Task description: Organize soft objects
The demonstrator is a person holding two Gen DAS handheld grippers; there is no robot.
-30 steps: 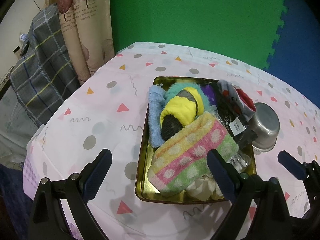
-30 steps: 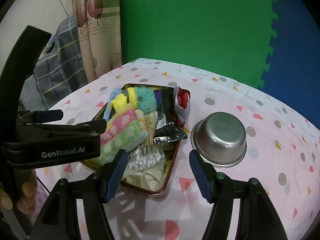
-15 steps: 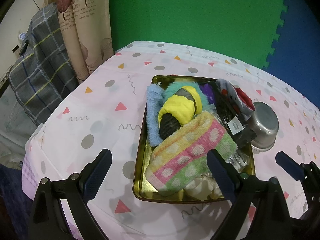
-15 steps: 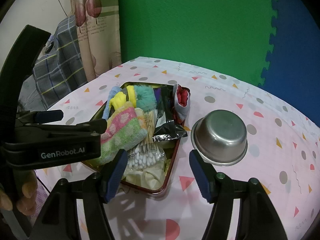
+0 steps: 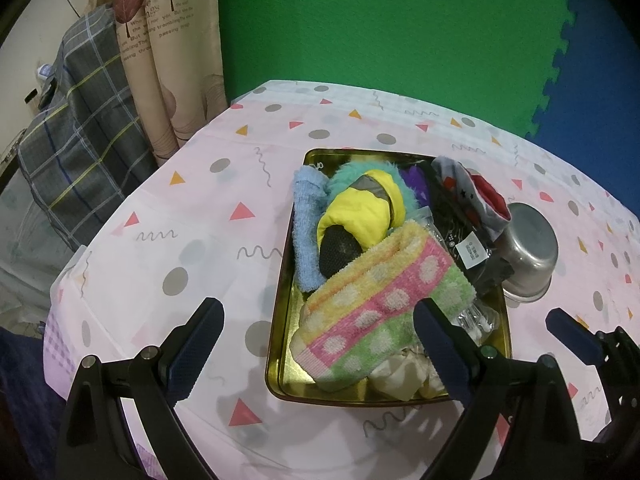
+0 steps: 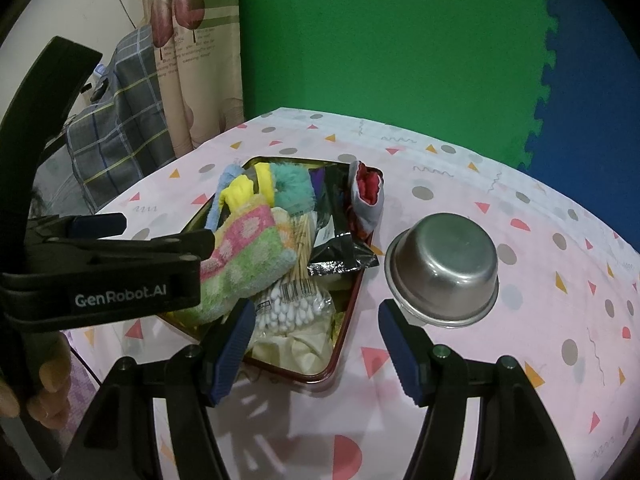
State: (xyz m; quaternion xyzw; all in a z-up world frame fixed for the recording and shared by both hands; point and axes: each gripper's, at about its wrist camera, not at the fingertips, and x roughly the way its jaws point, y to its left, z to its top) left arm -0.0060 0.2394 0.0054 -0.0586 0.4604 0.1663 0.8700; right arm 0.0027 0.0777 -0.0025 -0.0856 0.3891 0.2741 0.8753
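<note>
1. A gold rectangular metal tray (image 5: 280,320) sits mid-table on the pink patterned tablecloth (image 5: 180,208), heaped with soft things; an upturned steel bowl (image 6: 444,264) stands just right of it.
2. The fluffy pink, yellow and green dotted towel (image 5: 380,304) lies on top at the tray's near end, over a light blue terry cloth (image 5: 306,224) and a yellow fabric piece (image 5: 356,212).
3. The left gripper (image 5: 320,344) hovers near the tray's near-left edge, jaws spread, nothing between them.
4. The right gripper (image 6: 316,344) hovers over the tray's near-right corner, jaws spread and empty.
5. The towel looks light, limp and compressible; it would likely sag and drag its neighbours, so pinching a thick fold near its raised middle seems safest.
6. A clear bag of cotton swabs (image 6: 292,312) and wooden sticks (image 6: 302,248) lie beside it, crinkly and stiff, best avoided.
</note>
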